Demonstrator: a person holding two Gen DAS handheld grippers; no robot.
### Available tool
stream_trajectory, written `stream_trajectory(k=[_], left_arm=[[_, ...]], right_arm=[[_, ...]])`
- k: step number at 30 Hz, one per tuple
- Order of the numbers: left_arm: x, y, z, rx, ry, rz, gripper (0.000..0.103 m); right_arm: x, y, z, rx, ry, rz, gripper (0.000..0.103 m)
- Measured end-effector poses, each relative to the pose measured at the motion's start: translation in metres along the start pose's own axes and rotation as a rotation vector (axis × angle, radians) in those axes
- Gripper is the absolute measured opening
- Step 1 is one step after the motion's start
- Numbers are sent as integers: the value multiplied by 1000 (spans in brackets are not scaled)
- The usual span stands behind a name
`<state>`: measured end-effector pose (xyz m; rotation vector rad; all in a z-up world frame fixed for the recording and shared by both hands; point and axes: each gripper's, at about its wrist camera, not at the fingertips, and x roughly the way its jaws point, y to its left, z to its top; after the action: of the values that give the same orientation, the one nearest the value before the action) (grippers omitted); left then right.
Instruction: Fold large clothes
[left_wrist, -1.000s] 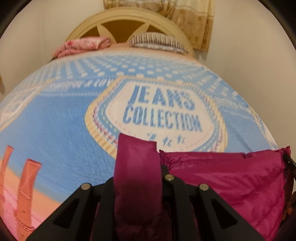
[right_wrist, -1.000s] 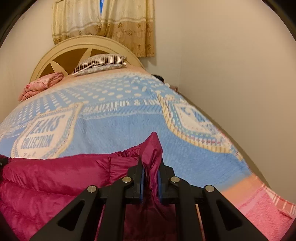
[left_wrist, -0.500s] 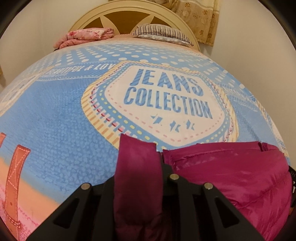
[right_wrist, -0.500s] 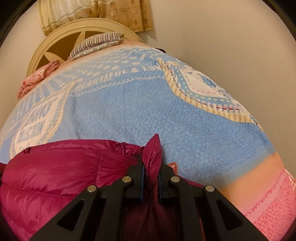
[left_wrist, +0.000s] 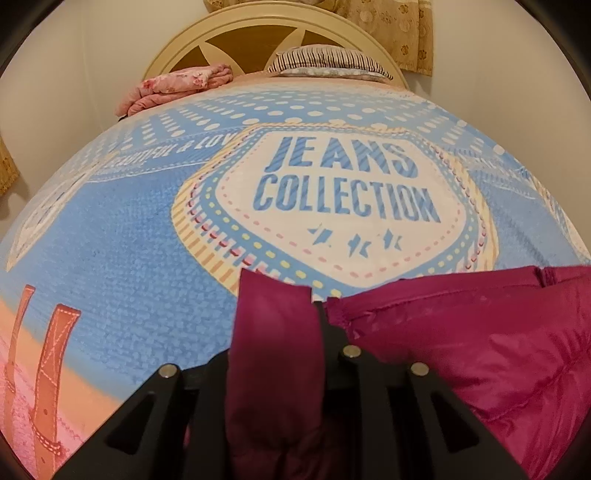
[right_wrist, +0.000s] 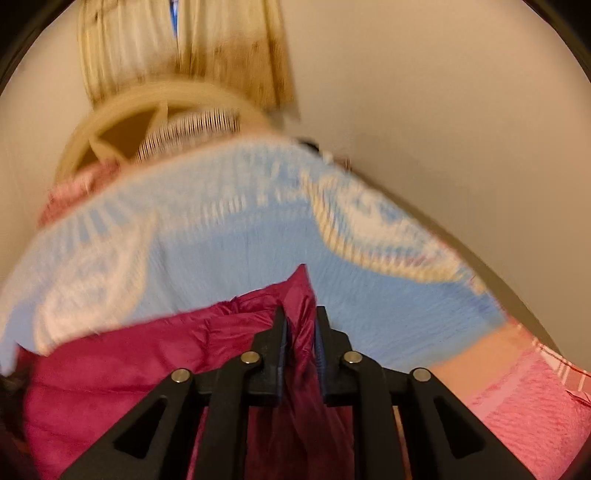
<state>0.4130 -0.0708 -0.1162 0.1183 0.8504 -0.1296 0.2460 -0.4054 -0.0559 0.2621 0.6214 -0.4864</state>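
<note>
A magenta puffer jacket hangs between my two grippers above the near end of the bed. My left gripper is shut on one corner of it; the cloth drapes over and hides the left finger. In the right wrist view my right gripper is shut on another corner of the jacket, a fold of cloth pinched between the blue pads. The rest of the jacket sags to the left there.
The bed has a blue blanket printed "JEANS COLLECTION". At the far end are a cream headboard, a striped pillow and a folded pink floral cloth. A wall runs along the bed's right side.
Both grippers have kept their hold on the jacket. The right gripper has tilted up fast and its view is blurred. The left view has moved slightly nearer the blanket.
</note>
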Motion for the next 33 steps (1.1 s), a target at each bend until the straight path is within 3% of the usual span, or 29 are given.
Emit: stream_trajectory(k=[3, 7, 10, 14, 19, 27, 33], left_arm=[[0, -3, 0, 16, -2, 23, 23], [-1, -3, -1, 17, -4, 29, 23], [-1, -4, -1, 21, -5, 36, 23], [-2, -3, -1, 21, -4, 38, 24], [-1, -3, -1, 16, -3, 32, 24], [-2, -3, 0, 15, 5, 21, 24], [-40, 24, -3, -33, 8, -110, 28]], right_arm=[[-38, 21, 6, -68, -36, 37, 15], [-65, 95, -9, -225, 45, 226, 15], [-51, 137, -31, -200, 152, 323, 14], [-10, 164, -63, -176, 248, 299, 14], [21, 160, -80, -115, 298, 324, 12], [27, 169, -89, -176, 258, 282, 11], [31, 162, -88, -142, 264, 315, 11]])
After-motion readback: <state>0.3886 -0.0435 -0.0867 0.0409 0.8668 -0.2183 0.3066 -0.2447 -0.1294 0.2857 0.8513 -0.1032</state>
